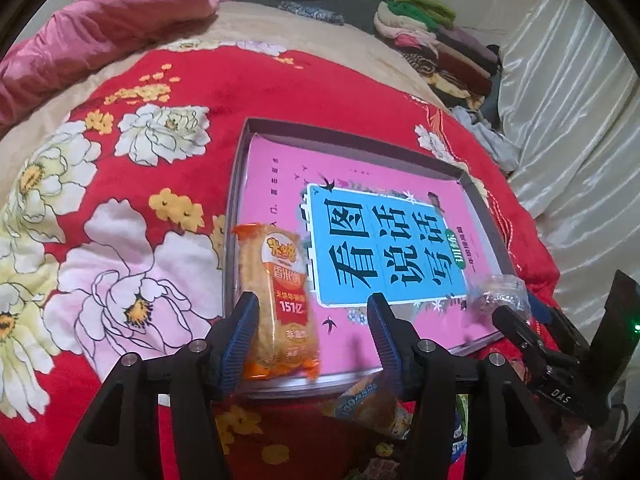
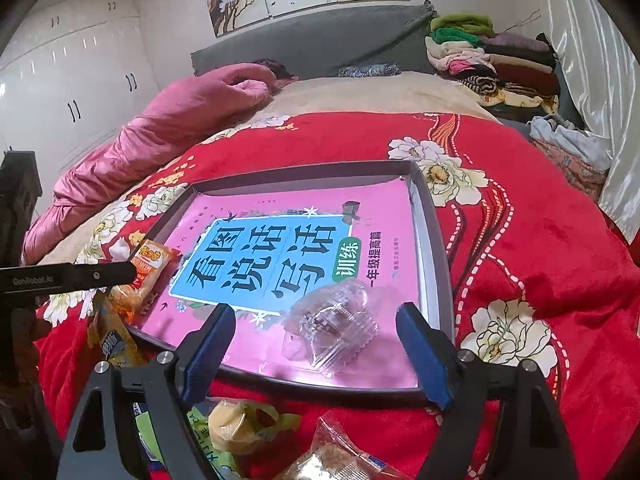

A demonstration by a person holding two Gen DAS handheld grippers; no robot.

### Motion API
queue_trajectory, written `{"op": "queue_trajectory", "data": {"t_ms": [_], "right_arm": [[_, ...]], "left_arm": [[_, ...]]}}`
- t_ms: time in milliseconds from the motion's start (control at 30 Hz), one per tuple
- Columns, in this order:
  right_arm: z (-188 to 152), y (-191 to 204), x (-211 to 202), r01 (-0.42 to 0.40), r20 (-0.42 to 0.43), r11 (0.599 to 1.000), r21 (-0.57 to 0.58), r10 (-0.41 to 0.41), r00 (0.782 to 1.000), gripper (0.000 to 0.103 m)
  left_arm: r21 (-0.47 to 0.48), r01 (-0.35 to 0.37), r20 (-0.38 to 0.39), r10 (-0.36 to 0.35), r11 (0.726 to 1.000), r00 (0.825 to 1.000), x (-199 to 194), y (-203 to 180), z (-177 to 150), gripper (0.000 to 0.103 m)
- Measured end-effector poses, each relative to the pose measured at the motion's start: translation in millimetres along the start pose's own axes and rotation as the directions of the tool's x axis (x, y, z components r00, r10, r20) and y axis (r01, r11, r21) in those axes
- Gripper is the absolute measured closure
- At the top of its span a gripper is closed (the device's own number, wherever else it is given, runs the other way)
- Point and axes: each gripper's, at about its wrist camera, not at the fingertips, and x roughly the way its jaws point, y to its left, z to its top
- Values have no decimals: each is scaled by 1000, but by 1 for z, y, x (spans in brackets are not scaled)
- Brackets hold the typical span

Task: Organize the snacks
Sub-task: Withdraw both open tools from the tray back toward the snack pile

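Landmark: shallow grey tray, lying on a bed under a red floral blanket, its floor covered by a pink book with a blue title panel.

1. Orange rice-cracker packet: inside the tray at its left edge, lengthwise along the wall.
2. Left tongs: over the tray's near left corner, jaws about half open. The left blue pad sits against or just beside the packet's side; the right pad stands well clear, so nothing is gripped.
3. Yellow-and-blue snack packet: on the blanket just outside the tray's near wall, below the left tongs.
4. Clear plastic-wrapped snack: on the pink book near the tray's near right corner.
5. Right tongs: over that corner, jaws wide open. The clear snack lies between the pads, touched by neither.
6. Loose wrapped snacks: on the blanket outside the tray's near wall, beneath the right tongs.
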Motion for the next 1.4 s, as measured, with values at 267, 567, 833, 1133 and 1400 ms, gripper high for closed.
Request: {"op": "queue_trajectory", "data": {"t_ms": [267, 567, 833, 1133, 1400], "right_arm": [[4, 1, -11, 17, 58, 1000, -7, -16, 998, 20], [9, -7, -21, 10, 101, 1000, 28, -13, 995, 16], [11, -8, -29, 6, 124, 1000, 27, -10, 992, 15], [12, -6, -36, 3, 146, 1000, 18, -6, 989, 15], [12, -5, -46, -41, 179, 999, 11, 38, 983, 14]], "left_arm": [[-11, 1, -2, -1, 1000, 1000, 1, -1, 0, 43], [7, -14, 40, 14, 1000, 999, -19, -5, 3, 34], [34, -42, 98, 38, 999, 994, -42, -13, -1, 28], [56, -74, 151, 65, 996, 986, -67, -16, -10, 25], [91, -70, 151, 55, 993, 987, -75, -21, -23, 24]]}}
